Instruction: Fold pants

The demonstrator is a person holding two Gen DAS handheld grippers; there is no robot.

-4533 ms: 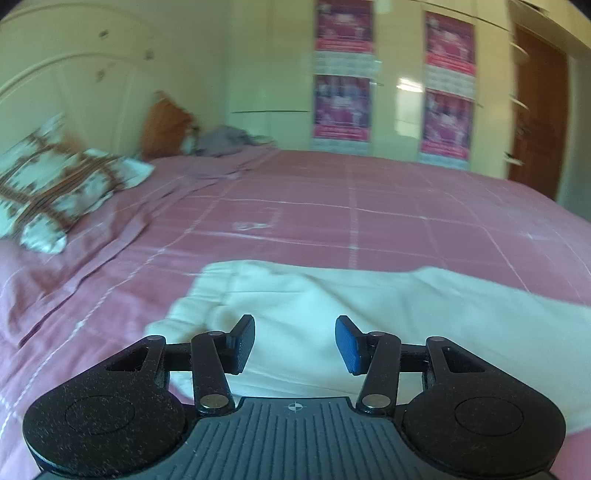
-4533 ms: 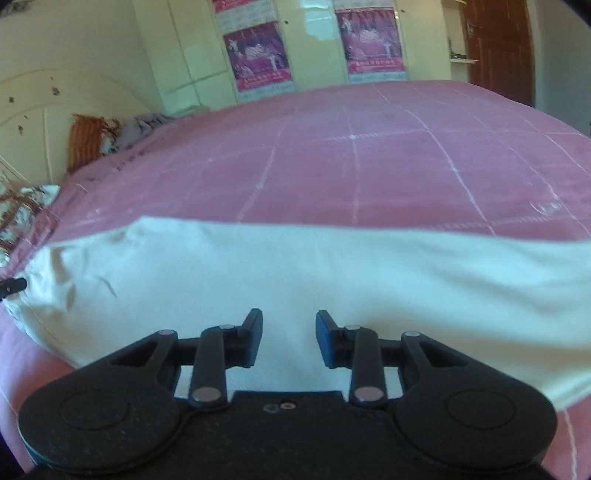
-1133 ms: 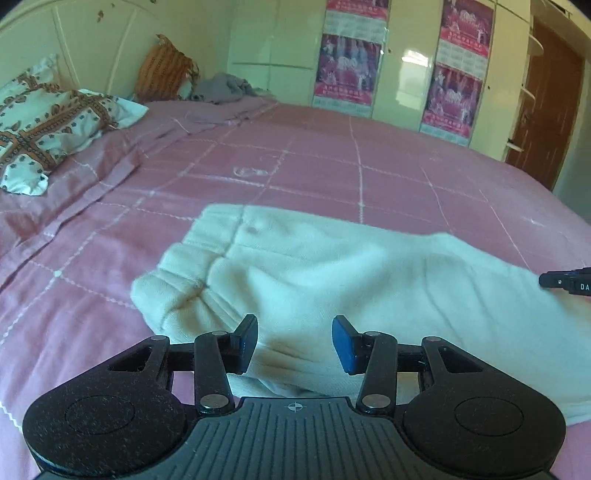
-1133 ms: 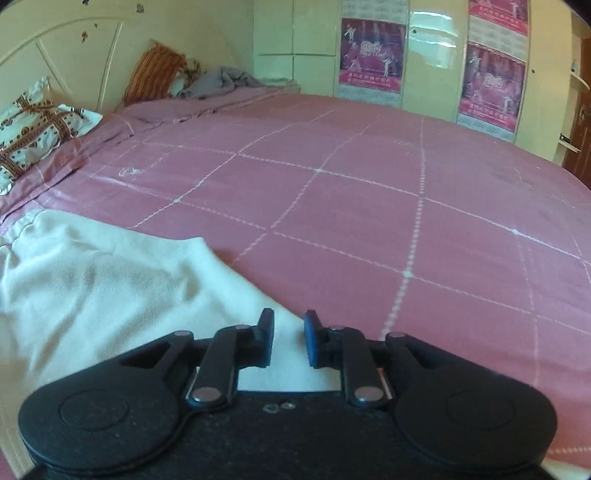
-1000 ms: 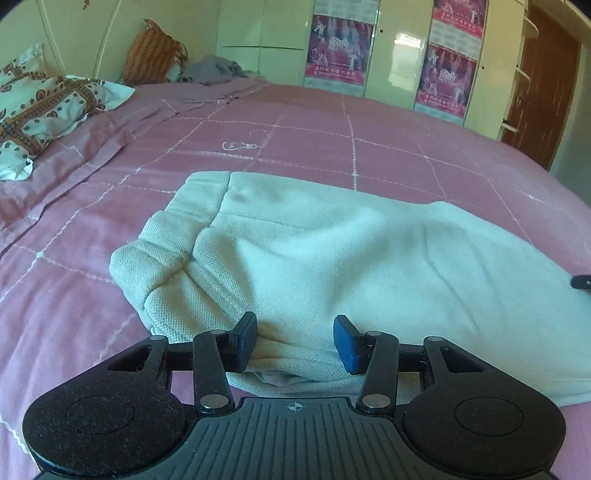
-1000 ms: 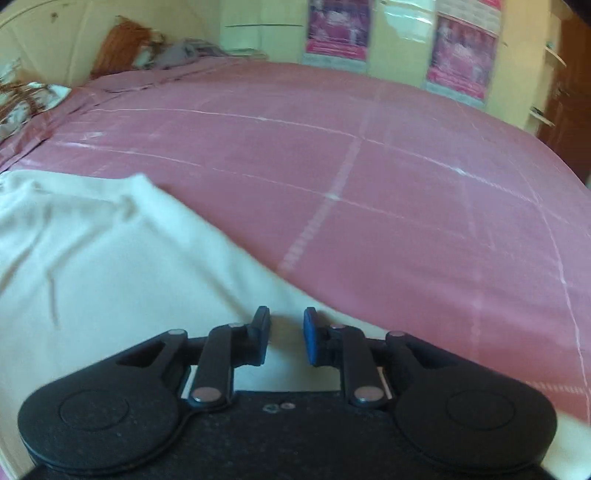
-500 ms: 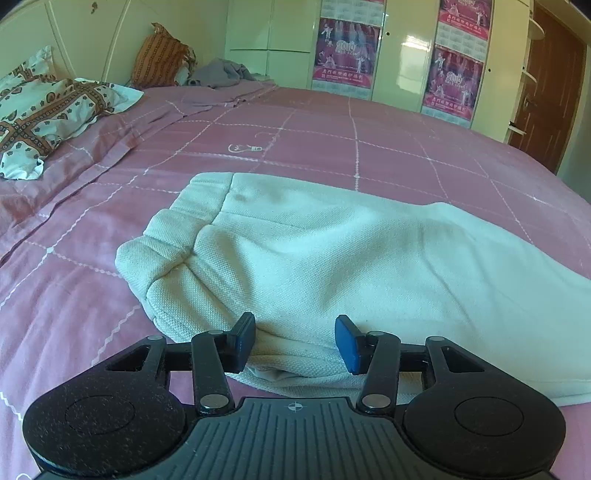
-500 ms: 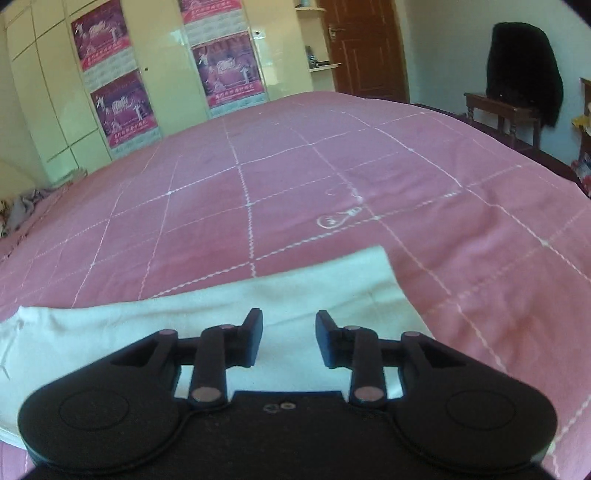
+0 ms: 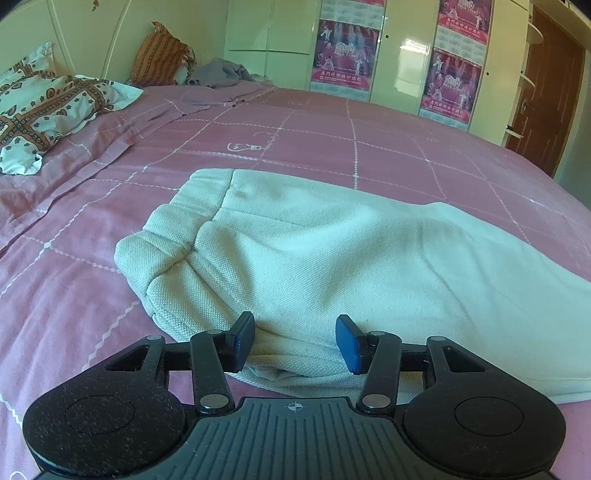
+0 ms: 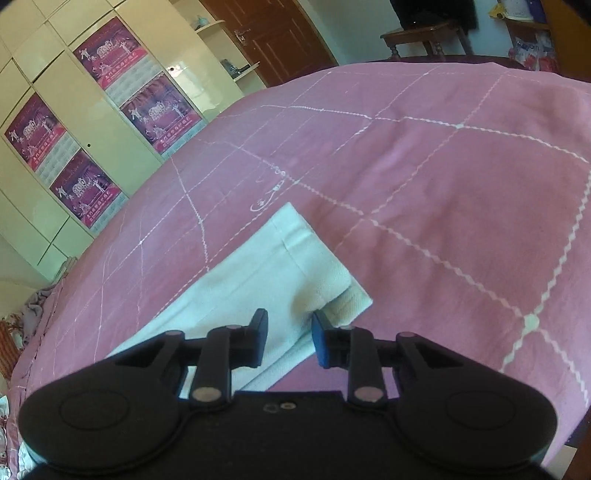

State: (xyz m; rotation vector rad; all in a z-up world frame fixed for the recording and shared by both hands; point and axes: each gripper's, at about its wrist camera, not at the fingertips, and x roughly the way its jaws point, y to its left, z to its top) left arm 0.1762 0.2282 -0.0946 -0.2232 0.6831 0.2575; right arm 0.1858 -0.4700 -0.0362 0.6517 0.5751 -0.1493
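Note:
Cream-white pants [image 9: 332, 258] lie on the pink bedspread, folded lengthwise with one leg on the other. The elastic waistband [image 9: 173, 236] is at the left in the left wrist view. My left gripper [image 9: 295, 341] is open, just above the near edge of the pants by the waist. In the right wrist view the leg cuffs [image 10: 317, 273] lie stacked, the lower one sticking out. My right gripper [image 10: 288, 338] is open over the near edge of the legs beside the cuffs, holding nothing.
A patterned pillow [image 9: 44, 110] and an orange cushion [image 9: 159, 55] sit at the head of the bed, with a grey garment [image 9: 218, 75]. Wardrobe doors with posters [image 9: 343, 51] stand behind. A wooden door [image 10: 273, 33] and a small table [image 10: 424, 37] are past the bed's foot.
My right gripper has swung right along the pants leg to the cuff end and tilted. Its jaws opened slightly. My left gripper has stayed near the waist, almost still.

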